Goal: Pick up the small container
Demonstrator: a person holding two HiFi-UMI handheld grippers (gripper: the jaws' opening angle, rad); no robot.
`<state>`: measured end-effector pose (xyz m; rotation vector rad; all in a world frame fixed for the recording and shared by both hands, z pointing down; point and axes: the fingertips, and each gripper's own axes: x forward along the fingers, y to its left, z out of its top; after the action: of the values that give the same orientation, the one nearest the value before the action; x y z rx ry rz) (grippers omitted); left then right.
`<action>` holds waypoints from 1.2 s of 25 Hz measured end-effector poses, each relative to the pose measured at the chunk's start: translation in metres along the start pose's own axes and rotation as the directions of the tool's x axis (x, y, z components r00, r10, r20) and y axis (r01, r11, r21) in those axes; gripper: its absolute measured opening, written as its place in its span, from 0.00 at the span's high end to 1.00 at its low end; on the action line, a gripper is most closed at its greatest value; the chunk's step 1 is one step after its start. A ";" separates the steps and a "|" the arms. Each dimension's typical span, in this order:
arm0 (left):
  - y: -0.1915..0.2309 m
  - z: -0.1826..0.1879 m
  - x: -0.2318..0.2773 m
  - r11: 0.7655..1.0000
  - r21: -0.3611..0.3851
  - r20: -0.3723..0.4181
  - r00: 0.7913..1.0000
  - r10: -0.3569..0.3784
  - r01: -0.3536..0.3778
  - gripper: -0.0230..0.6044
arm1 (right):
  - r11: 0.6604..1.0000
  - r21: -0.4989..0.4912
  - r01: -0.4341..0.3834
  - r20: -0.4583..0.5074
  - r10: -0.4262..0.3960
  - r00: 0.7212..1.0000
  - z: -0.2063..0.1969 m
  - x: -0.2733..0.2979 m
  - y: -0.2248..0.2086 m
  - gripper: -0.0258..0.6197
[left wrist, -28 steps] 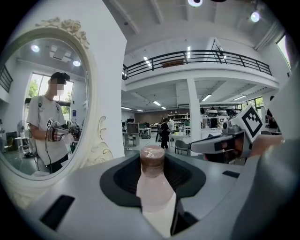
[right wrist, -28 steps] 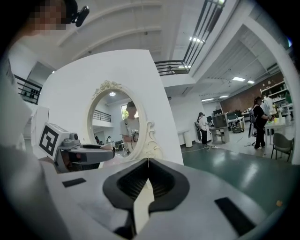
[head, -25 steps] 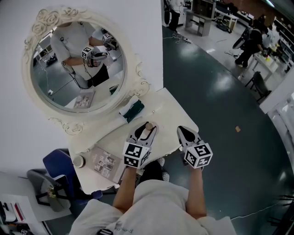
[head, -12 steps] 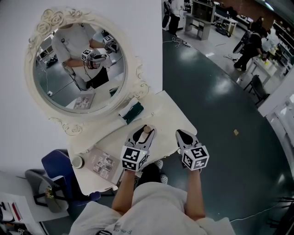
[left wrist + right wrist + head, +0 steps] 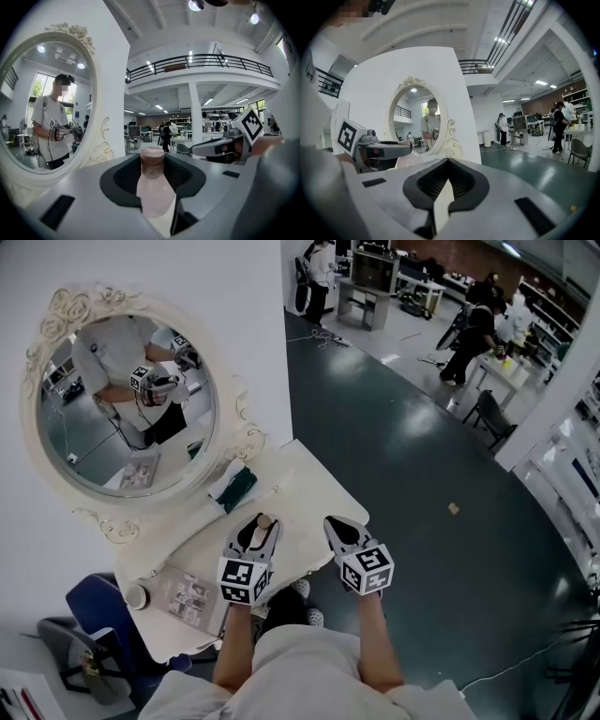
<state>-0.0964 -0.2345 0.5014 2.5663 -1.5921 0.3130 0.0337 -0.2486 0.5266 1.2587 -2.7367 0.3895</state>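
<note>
The small container (image 5: 154,187) is a pale pink bottle with a brown cap (image 5: 264,520). My left gripper (image 5: 261,525) is shut on it, and the bottle stands upright between the jaws in the left gripper view, cap toward the tips. It hangs over the white table (image 5: 309,474) near its front edge. My right gripper (image 5: 331,523) floats beside the left one, to its right, over the table's front edge. Its jaws are shut with nothing between them (image 5: 447,185).
A large oval mirror (image 5: 122,409) in an ornate white frame leans at the table's back. A green and white cloth (image 5: 232,487) lies before it. A booklet (image 5: 186,594) and a cup (image 5: 137,596) sit at the table's left end, above a blue chair (image 5: 89,601).
The head view has swung, so table, mirror and both grippers sit further left in the frame. The left gripper keeps its hold on the bottle; the right stays shut.
</note>
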 end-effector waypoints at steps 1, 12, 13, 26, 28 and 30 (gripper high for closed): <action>-0.001 0.000 0.001 1.000 -0.001 0.000 1.000 -0.001 0.001 0.70 | 1.000 -0.001 0.002 -0.001 -0.002 1.000 0.000 -0.001 -0.001 0.94; -0.003 -0.001 0.010 1.000 -0.005 -0.002 1.000 -0.010 0.010 0.70 | 1.000 0.004 0.021 -0.022 -0.020 1.000 -0.006 -0.005 -0.011 0.94; -0.004 -0.001 0.011 1.000 -0.006 -0.003 1.000 -0.011 0.011 0.70 | 1.000 0.005 0.022 -0.023 -0.022 0.999 -0.006 -0.006 -0.012 0.94; -0.008 0.000 0.018 1.000 -0.006 -0.013 1.000 -0.014 0.014 0.70 | 0.999 0.016 0.042 -0.029 -0.042 0.999 -0.006 -0.011 -0.025 0.94; -0.008 -0.001 0.016 1.000 -0.003 -0.017 1.000 -0.016 0.016 0.70 | 0.998 0.029 0.048 -0.026 -0.047 0.999 -0.006 -0.010 -0.027 0.94; -0.007 -0.001 0.013 1.000 0.002 -0.019 1.000 -0.014 0.014 0.70 | 0.998 0.042 0.052 -0.019 -0.051 0.998 -0.006 -0.009 -0.029 0.94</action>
<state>-0.0852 -0.2427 0.5057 2.5670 -1.5674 0.3374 0.0616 -0.2588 0.5358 1.3267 -2.6885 0.4540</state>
